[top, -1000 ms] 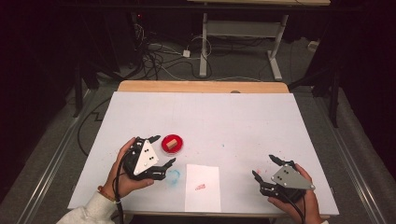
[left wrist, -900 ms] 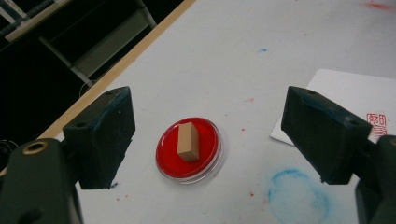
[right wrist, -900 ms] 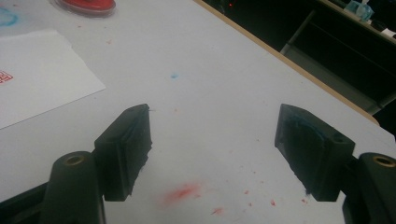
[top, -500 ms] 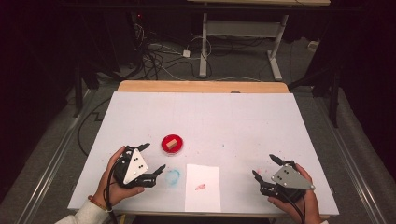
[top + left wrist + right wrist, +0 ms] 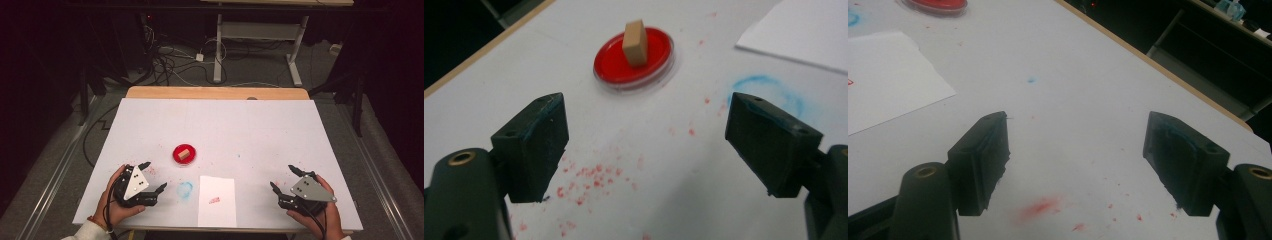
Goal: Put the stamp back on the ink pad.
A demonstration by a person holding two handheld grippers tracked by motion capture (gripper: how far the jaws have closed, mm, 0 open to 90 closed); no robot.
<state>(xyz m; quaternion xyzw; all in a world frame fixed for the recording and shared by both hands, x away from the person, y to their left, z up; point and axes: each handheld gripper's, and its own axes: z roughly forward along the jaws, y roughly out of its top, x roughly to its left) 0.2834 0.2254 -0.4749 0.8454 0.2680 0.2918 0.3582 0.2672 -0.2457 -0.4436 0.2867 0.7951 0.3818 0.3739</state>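
Left tool (image 5: 153, 177) sits near the surface's (image 5: 240, 125) near-left corner, held in a hand (image 5: 111, 202), jaws spread wide w/ nothing between them. In the left gripper view the 2 black jaws frame bare white surface speckled w/ red paint spots (image 5: 594, 172); tool (image 5: 646, 142) points toward the red dish (image 5: 633, 59), which lies ahead & well apart from the jaw tips.

Red dish (image 5: 184, 154) is a shallow round lid-type tray, left of centre, nearer the near edge than the far edge. A small tan block (image 5: 183, 153) stands upright in it, approx. in the middle; same block (image 5: 634, 43) seen clearly in the left gripper view.

Blue smudge ring (image 5: 184, 189) is on the surface just right of the left tool, between it & a white paper sheet (image 5: 217, 201). Sheet lies at the near edge, approx. mid-width, w/ a small red mark (image 5: 214, 200) on it.

Right tool (image 5: 286, 179) is near the near-right corner, in the other hand (image 5: 317, 220), jaws also wide apart & gripping nothing. Right gripper view: tool (image 5: 1075, 150) over bare surface, red smear (image 5: 1040, 207) just ahead, paper corner (image 5: 890, 75) at left, dish edge (image 5: 938, 5) at top left.
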